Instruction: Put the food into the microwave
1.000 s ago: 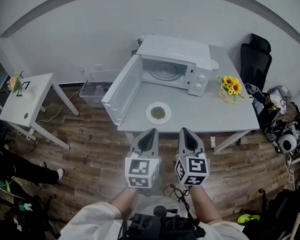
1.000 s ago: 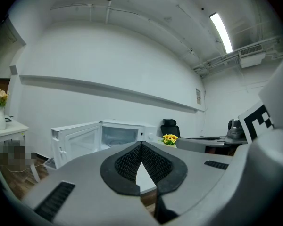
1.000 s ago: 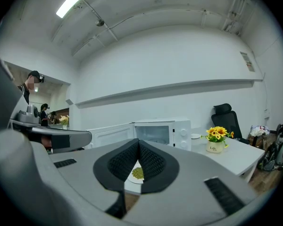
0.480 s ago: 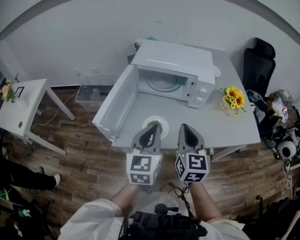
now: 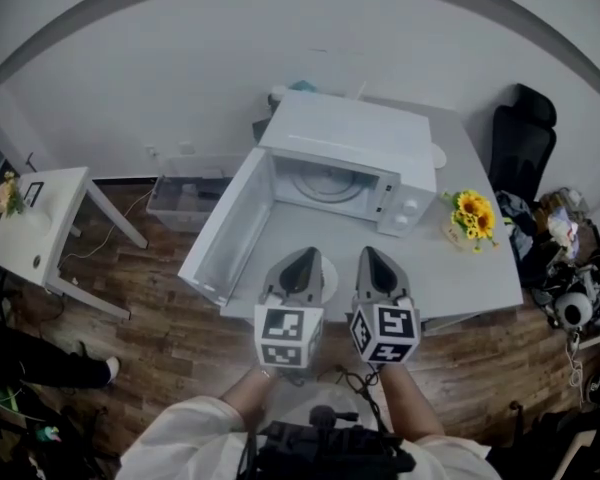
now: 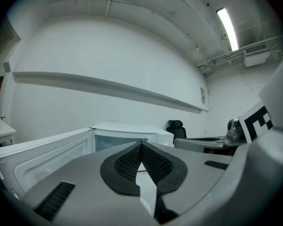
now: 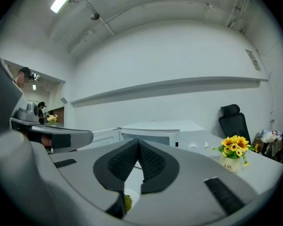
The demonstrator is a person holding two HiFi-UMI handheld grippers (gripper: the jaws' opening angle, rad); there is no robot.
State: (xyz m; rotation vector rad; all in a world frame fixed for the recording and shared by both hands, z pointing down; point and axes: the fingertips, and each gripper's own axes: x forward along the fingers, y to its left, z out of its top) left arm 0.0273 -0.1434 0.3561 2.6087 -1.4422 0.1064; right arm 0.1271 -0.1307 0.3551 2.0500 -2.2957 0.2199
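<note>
The white microwave (image 5: 345, 133) stands on the grey table (image 5: 460, 268), with its door (image 5: 220, 238) swung wide open to the left and its cavity (image 5: 325, 180) bare. A white plate of greenish food (image 5: 328, 279) lies in front of it, mostly hidden behind my left gripper (image 5: 304, 254). My right gripper (image 5: 368, 254) is beside it, just right of the plate. Both hover over the table's front edge, pointing at the microwave, shut on nothing. In the right gripper view the food (image 7: 128, 202) shows below the closed right gripper (image 7: 138, 141). The left gripper (image 6: 140, 144) faces the open microwave (image 6: 127, 134).
A pot of yellow flowers (image 5: 468, 213) stands on the table right of the microwave. A black office chair (image 5: 525, 133) is at the far right, with clutter on the floor nearby. A small white side table (image 5: 30, 233) and a clear plastic bin (image 5: 180, 196) are to the left.
Both grippers have moved forward together, from over the floor to over the table's front edge. The plate, fully in view before, is now mostly covered by the left gripper.
</note>
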